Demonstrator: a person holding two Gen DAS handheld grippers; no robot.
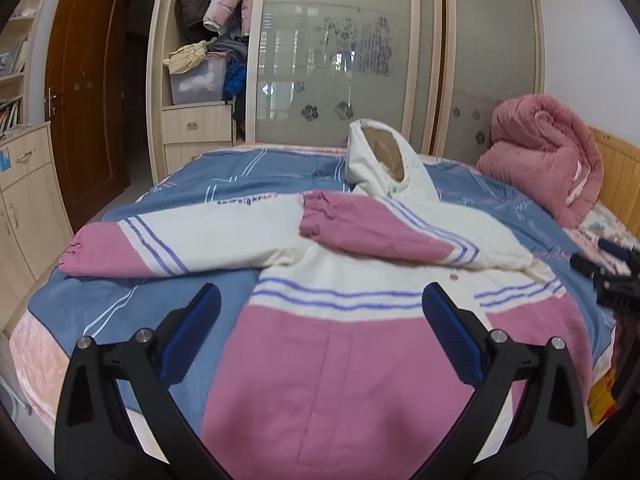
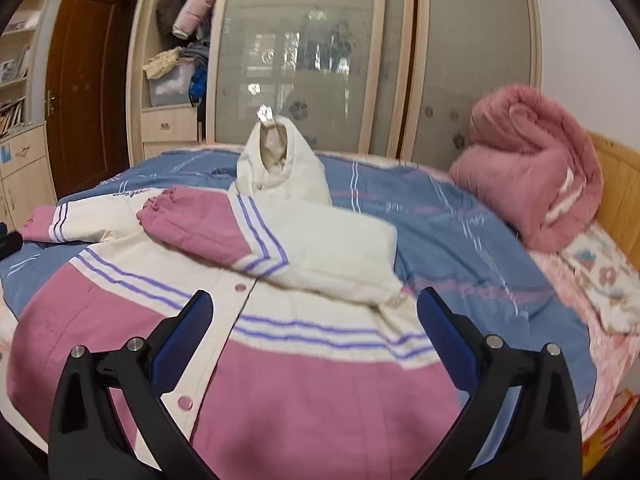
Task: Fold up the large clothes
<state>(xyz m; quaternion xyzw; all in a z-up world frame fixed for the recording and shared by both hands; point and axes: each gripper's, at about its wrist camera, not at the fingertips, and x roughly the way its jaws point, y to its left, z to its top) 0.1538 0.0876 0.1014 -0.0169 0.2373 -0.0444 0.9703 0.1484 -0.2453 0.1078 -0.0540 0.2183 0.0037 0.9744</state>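
Observation:
A large pink and cream hooded jacket (image 1: 340, 352) with purple stripes lies front up on the bed, also in the right wrist view (image 2: 304, 384). Its right sleeve (image 1: 376, 236) is folded across the chest; the other sleeve (image 1: 168, 248) stretches out to the left. The hood (image 1: 384, 160) stands up at the far end. My left gripper (image 1: 322, 304) is open and empty, above the jacket's lower left part. My right gripper (image 2: 314, 312) is open and empty, above the lower right part. The right gripper also shows at the right edge of the left wrist view (image 1: 612, 276).
The bed has a blue striped cover (image 1: 120, 312). A rolled pink quilt (image 2: 532, 168) sits at the headboard on the right. A wardrobe with frosted sliding doors (image 1: 340, 52) stands behind the bed. A brown door (image 1: 88, 92) and cabinets (image 1: 28, 184) are at the left.

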